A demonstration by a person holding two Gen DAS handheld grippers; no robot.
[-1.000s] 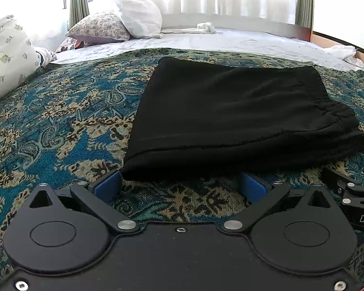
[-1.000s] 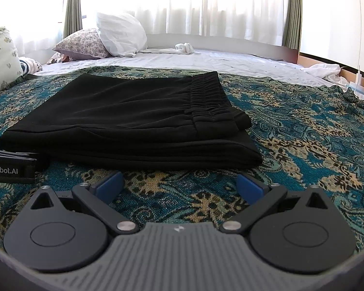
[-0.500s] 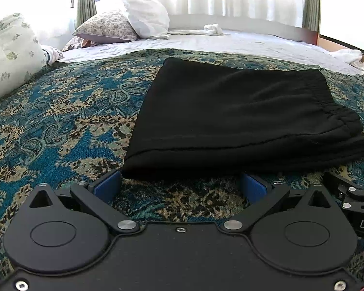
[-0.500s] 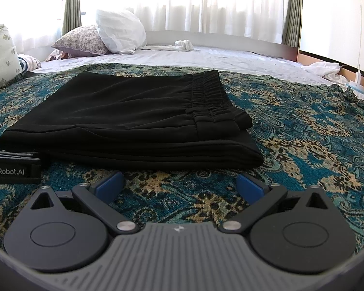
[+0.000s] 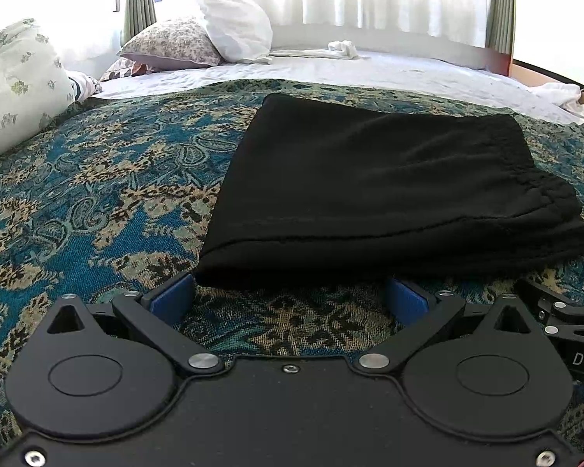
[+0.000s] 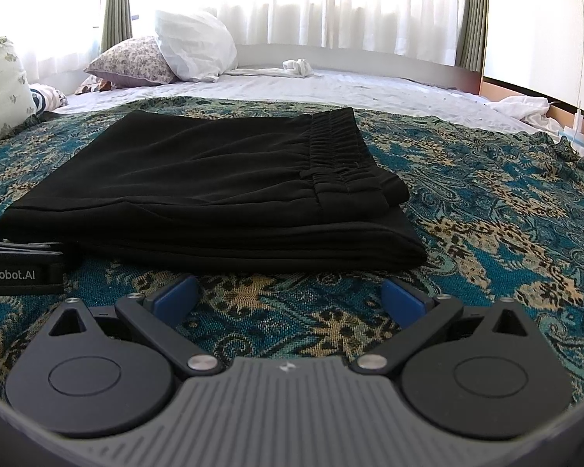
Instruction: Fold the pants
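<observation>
The black pants (image 5: 389, 190) lie folded into a flat rectangle on the blue patterned bedspread (image 5: 97, 202). They also show in the right wrist view (image 6: 214, 190), with the elastic waistband on top at the right. My left gripper (image 5: 290, 297) is open and empty, just short of the pants' near edge. My right gripper (image 6: 290, 295) is open and empty, a little short of the near edge. Each gripper shows at the side of the other's view: the right one (image 5: 564, 323), the left one (image 6: 19, 264).
Pillows (image 5: 198, 39) lie at the far left by the curtained window. A floral cushion (image 5: 15, 81) sits at the left edge. White sheet (image 6: 331, 85) covers the far bed, with crumpled white cloth (image 6: 525, 109) at the right.
The left gripper's view has turned slightly, so the pants sit a bit more to the right. The right gripper has barely moved. The pants lie still.
</observation>
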